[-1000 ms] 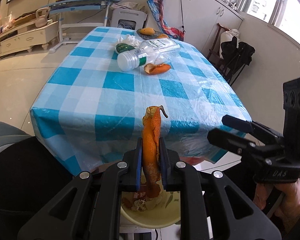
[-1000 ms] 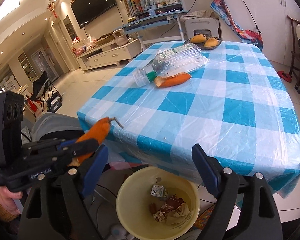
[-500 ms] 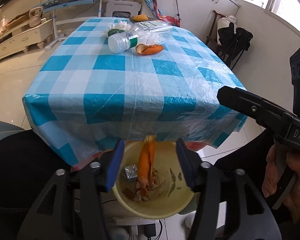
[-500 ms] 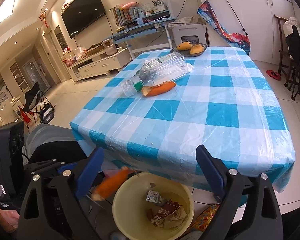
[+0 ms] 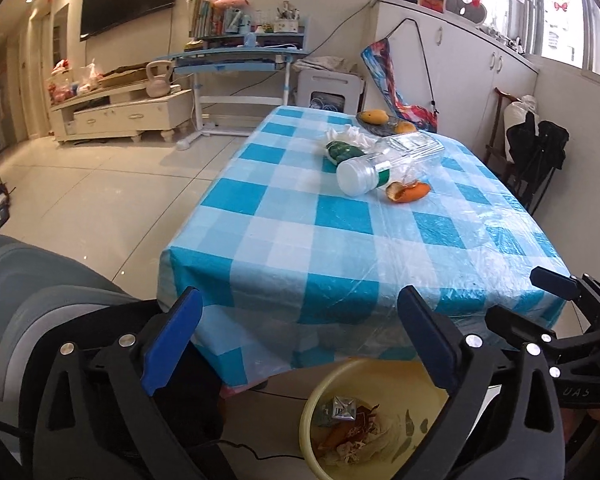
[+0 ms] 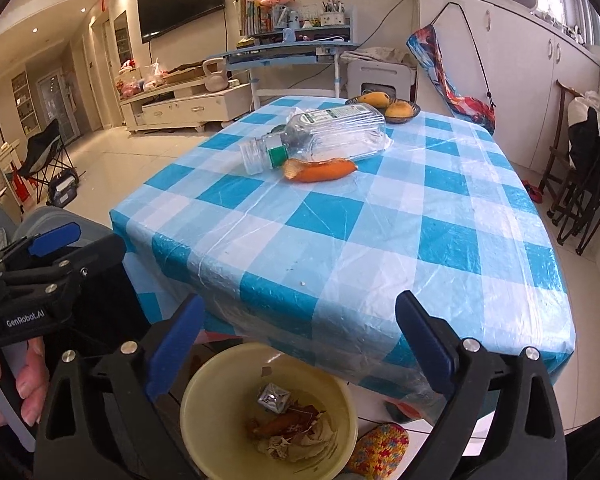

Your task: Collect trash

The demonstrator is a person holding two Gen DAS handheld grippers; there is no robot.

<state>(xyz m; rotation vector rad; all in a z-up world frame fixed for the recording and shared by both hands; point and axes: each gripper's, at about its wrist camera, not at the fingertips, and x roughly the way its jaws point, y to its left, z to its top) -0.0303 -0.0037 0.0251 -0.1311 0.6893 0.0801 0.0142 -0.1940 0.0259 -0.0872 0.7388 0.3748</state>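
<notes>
Orange peel [image 6: 319, 169] is lying crosswise beside the plastic bottle [image 6: 320, 136] toward the table's [image 6: 380, 240] far end, well ahead of both grippers; left gripper [image 5: 300, 336] and right gripper [image 6: 300, 340] jaws are opening, empty, above the yellow bin [image 6: 204, 396].

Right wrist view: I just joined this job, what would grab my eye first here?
The blue-and-white checked tablecloth fills the middle. A clear plastic bottle with a green neck band lies on its side toward the far end, with an orange peel against its near side. Below the table's near edge stands a yellow plastic bin holding scraps, framed by the empty right gripper, whose jaws are opening.
</notes>
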